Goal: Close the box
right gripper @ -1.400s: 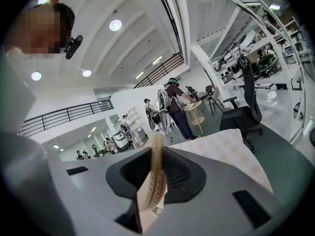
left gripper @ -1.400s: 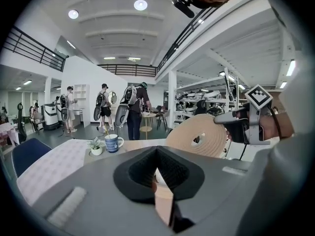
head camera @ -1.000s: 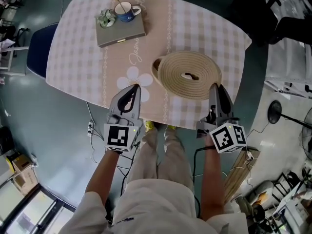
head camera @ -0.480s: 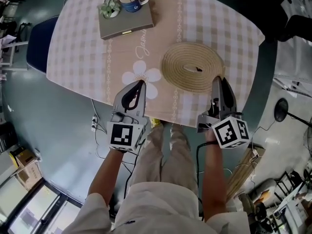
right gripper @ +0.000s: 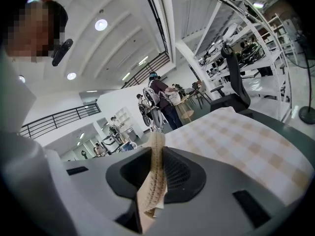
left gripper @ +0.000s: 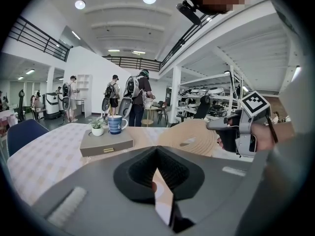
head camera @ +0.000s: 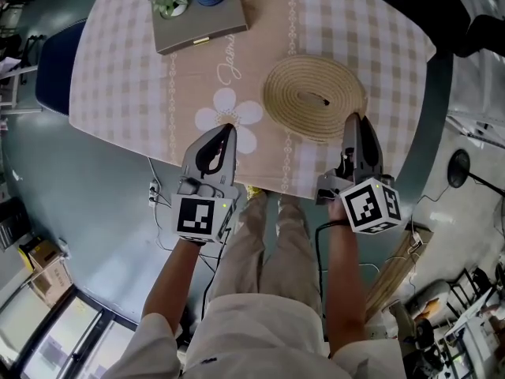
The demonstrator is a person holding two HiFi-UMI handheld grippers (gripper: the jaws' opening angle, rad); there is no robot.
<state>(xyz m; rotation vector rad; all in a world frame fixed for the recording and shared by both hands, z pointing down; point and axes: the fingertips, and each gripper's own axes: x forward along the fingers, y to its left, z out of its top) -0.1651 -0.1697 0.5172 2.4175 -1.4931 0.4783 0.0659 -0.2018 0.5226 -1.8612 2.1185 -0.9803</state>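
Round, flat coiled-straw box (head camera: 314, 97) by table's (head camera: 126, 85) front edge — right gripper (head camera: 353, 118) clamped on its rim, left gripper (head camera: 227, 128) closed, empty.

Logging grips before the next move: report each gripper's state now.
Left gripper: closed, empty.
Right gripper: closed on the woven lid at its rim.

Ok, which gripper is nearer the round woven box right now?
Right. The right gripper has its jaws clamped on the near rim of the woven box, with weave between them. The left gripper sits apart to the box's left, over the flower print, jaws together.
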